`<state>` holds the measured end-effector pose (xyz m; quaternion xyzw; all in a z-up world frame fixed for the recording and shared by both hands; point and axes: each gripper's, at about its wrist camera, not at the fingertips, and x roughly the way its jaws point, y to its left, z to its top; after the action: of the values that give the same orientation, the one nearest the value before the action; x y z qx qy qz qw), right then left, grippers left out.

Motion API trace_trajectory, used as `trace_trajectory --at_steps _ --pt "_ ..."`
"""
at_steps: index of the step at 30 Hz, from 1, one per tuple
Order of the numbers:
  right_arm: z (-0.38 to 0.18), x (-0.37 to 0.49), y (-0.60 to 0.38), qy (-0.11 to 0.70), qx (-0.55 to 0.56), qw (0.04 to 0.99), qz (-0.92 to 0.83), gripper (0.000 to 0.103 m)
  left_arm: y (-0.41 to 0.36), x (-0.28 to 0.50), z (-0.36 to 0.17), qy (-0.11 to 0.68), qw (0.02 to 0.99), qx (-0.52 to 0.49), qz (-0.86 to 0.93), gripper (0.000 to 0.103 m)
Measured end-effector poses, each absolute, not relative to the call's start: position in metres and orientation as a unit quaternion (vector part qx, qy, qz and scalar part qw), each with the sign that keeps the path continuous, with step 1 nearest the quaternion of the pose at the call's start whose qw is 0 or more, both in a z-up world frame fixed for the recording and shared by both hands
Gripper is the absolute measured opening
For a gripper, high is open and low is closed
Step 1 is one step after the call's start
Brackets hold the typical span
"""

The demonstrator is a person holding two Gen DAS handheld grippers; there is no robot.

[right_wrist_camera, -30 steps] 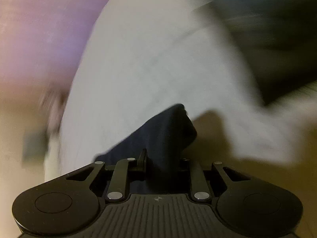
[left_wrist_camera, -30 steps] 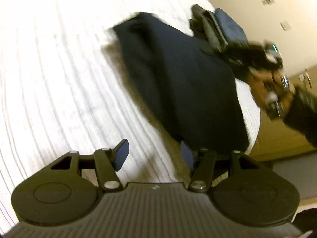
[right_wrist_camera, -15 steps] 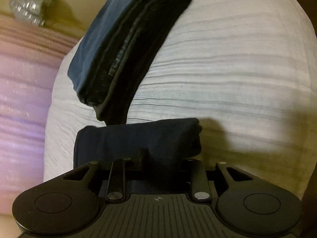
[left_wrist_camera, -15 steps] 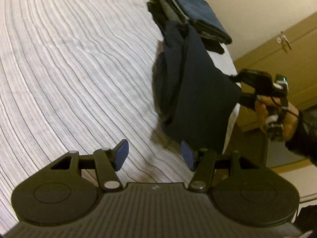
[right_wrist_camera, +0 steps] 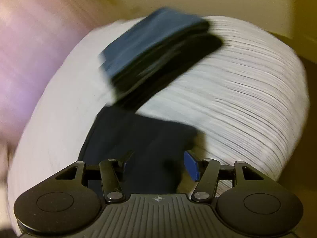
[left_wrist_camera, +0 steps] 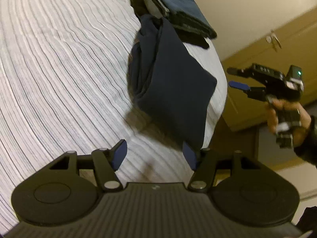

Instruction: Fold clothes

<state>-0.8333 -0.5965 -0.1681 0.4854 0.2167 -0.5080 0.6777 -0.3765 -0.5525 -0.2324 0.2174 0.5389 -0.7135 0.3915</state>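
A dark navy garment (left_wrist_camera: 174, 91) lies folded in a rough bundle near the right edge of the striped white bed (left_wrist_camera: 59, 75), its far end touching a stack of folded clothes (left_wrist_camera: 178, 13). My left gripper (left_wrist_camera: 154, 154) is open just short of the garment's near corner, holding nothing. My right gripper (left_wrist_camera: 235, 78) hovers open off the bed's edge, apart from the cloth, held by a hand (left_wrist_camera: 287, 115). In the right wrist view the same garment (right_wrist_camera: 142, 138) lies under and ahead of the open right gripper (right_wrist_camera: 158, 164), with the folded stack (right_wrist_camera: 158, 53) beyond; the view is blurred.
Wooden cupboard doors (left_wrist_camera: 273, 39) and a beige wall stand past the bed's right edge. A pinkish curtain (right_wrist_camera: 29, 49) shows at the left of the right wrist view. Wide bare sheet stretches left of the garment.
The right gripper has opened and let go of the navy garment, then drawn back from the bed edge. The garment now rests on the bed. The left gripper stayed open.
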Motion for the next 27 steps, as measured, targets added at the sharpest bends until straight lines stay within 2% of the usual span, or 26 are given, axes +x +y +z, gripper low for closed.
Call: trace_trajectory --at_steps 7,9,10,16,22,27 --pt "-0.189 -0.772 -0.632 0.389 0.386 0.784 -0.293 0.060 -0.554 -0.402 -0.257 0.578 0.482 0.160 -0.638 0.057" --pt "-0.193 -0.756 -0.631 0.443 0.319 0.806 -0.228 0.071 -0.544 -0.407 -0.263 0.592 0.509 0.140 -0.610 0.057" --pt "-0.193 -0.752 -0.629 0.457 0.291 0.816 -0.202 0.072 -0.537 -0.410 -0.265 0.597 0.521 0.133 -0.596 0.057" --pt "-0.189 -0.727 -0.602 0.479 0.205 0.843 -0.133 0.073 -0.502 -0.411 -0.264 0.601 0.558 0.136 -0.557 0.057" --pt "-0.195 -0.676 -0.517 0.479 0.108 0.870 -0.049 0.073 -0.467 -0.390 -0.263 0.593 0.583 0.137 -0.538 0.057" --pt "-0.219 -0.666 -0.531 0.488 0.157 0.857 -0.055 0.073 -0.438 -0.373 -0.261 0.588 0.598 0.134 -0.527 0.058"
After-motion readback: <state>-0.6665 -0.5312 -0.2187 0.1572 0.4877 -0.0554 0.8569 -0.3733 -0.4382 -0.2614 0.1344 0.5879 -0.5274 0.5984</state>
